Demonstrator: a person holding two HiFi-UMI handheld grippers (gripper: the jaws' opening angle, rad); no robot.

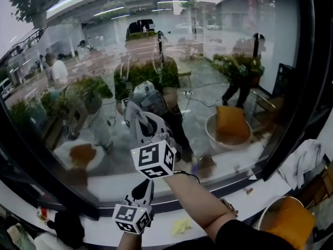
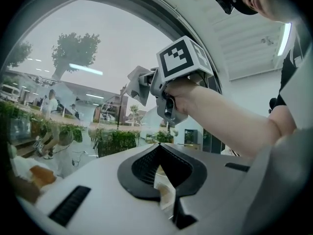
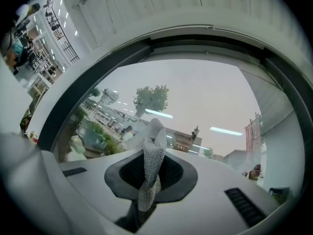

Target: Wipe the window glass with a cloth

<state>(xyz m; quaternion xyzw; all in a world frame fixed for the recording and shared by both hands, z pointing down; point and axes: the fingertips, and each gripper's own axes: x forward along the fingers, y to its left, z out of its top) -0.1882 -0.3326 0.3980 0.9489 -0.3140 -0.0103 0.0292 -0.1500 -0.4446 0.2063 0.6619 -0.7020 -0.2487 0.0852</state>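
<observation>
Head view: pressing grey cloth (image 1: 143, 94) against window glass (image 1: 223, 51) with right gripper (image 1: 139, 112), left gripper (image 1: 145, 187) held low beneath. Left gripper view: pinched together on a pale scrap (image 2: 164, 189). Right gripper view: clamped tight on the cloth, close to the glass.

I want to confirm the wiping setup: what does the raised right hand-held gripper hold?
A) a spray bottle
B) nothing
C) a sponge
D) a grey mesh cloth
D: in its own view the right hand-held gripper is shut on a grey mesh cloth, raised before the window glass.
</observation>
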